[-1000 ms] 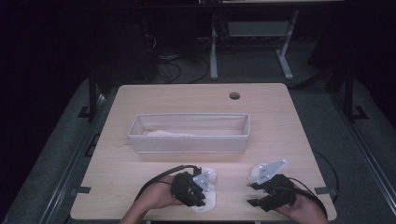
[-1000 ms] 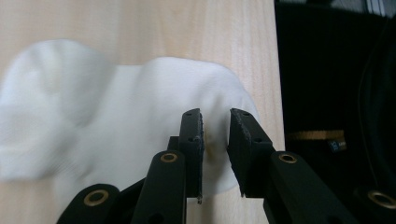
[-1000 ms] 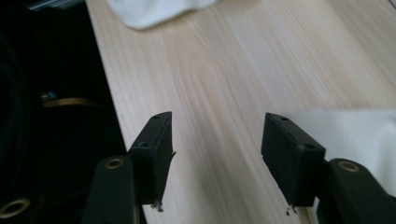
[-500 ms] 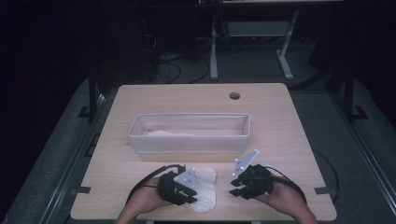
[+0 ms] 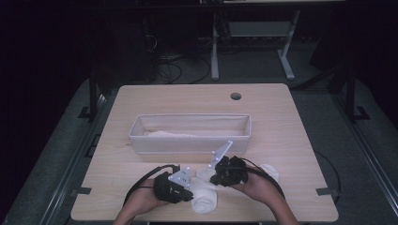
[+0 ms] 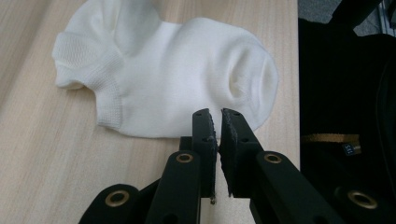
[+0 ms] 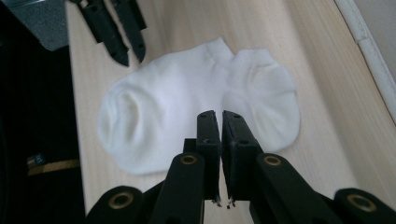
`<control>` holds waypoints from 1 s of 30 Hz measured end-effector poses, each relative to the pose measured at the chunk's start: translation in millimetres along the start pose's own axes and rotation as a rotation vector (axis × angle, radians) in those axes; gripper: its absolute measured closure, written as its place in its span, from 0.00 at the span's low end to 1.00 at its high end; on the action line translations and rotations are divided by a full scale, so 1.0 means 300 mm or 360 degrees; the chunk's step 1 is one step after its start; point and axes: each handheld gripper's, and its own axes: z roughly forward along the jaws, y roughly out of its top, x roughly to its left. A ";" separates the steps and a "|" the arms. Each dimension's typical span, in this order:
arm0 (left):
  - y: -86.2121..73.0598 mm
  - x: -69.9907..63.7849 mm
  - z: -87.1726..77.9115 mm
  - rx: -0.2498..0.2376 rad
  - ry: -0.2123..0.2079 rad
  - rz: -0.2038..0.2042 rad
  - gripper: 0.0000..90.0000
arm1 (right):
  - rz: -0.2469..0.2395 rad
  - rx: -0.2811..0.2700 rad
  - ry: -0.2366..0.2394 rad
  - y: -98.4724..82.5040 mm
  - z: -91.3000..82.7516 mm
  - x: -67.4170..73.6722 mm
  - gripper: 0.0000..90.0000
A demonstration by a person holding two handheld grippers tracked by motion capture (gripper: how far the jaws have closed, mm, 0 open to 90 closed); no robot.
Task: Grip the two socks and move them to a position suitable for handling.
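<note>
From my remote seat I start at the left of the high view, where my left gripper (image 5: 187, 180) sits near the front edge of the pale wooden table (image 5: 141, 103), with its tip against the white ankle sock (image 5: 205, 199) that lies flat between my 2 hands. In the left gripper view, its 2 black jaws have just been closing and now stand together with a hairline slit between the pads, nothing caught in them, their tips at the edge of the sock (image 6: 177, 79) at its rounded toe end. The ribbed cuff lies at the far left of that view. Moving right, my right gripper (image 5: 213, 171) leans in over the sock from the other side. In the right gripper view, its jaws have also just been closing and are now shut and empty, tips over the sock's (image 7: 196, 107) middle; I cannot tell whether they touch the fabric. Behind both tools, further up the table, stands the long white fabric bin (image 5: 187, 140) with another pale cloth inside.
</note>
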 end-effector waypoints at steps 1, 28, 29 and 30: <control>0.000 0.002 0.001 -0.0004 0.0003 -0.0009 0.94 | 0.0010 0.0009 -0.0002 0.008 0.008 -0.005 0.95; 0.071 -0.024 0.018 -0.0042 -0.0023 0.0057 0.93 | 0.0145 0.0025 -0.0016 -0.025 0.041 -0.079 0.96; 0.075 -0.030 0.023 -0.0045 -0.0027 0.0063 0.93 | 0.0145 0.0014 -0.0017 -0.014 0.042 -0.081 0.96; 0.078 -0.034 0.028 -0.0043 -0.0040 0.0074 0.93 | 0.0153 0.0011 -0.0015 -0.004 0.048 -0.084 0.96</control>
